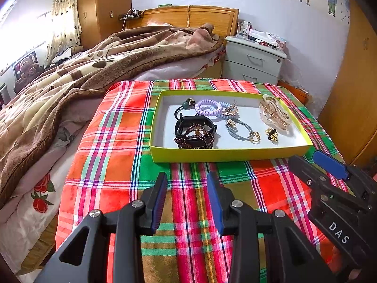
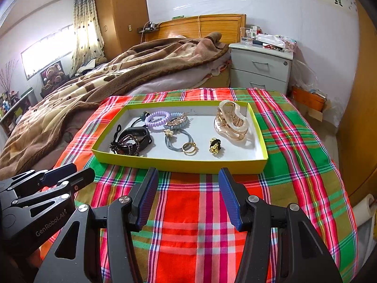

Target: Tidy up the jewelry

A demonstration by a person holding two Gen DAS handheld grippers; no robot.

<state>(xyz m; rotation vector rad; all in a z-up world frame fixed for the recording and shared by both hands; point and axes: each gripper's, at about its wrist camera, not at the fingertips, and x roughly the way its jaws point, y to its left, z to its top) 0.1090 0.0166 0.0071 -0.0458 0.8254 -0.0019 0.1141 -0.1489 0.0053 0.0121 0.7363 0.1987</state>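
Both grippers, the left gripper point(image 1: 187, 184) and the right gripper point(image 2: 188, 180), hover with jaws apart and empty over the plaid cloth point(image 2: 202, 202), just before the yellow tray point(image 2: 179, 165) where the jewelry point(image 2: 188, 147) already lies gathered (probably so nothing gets lost).

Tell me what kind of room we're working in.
A bedroom, most likely: a bed with a rumpled blanket and wooden headboard, with a nightstand beside it.
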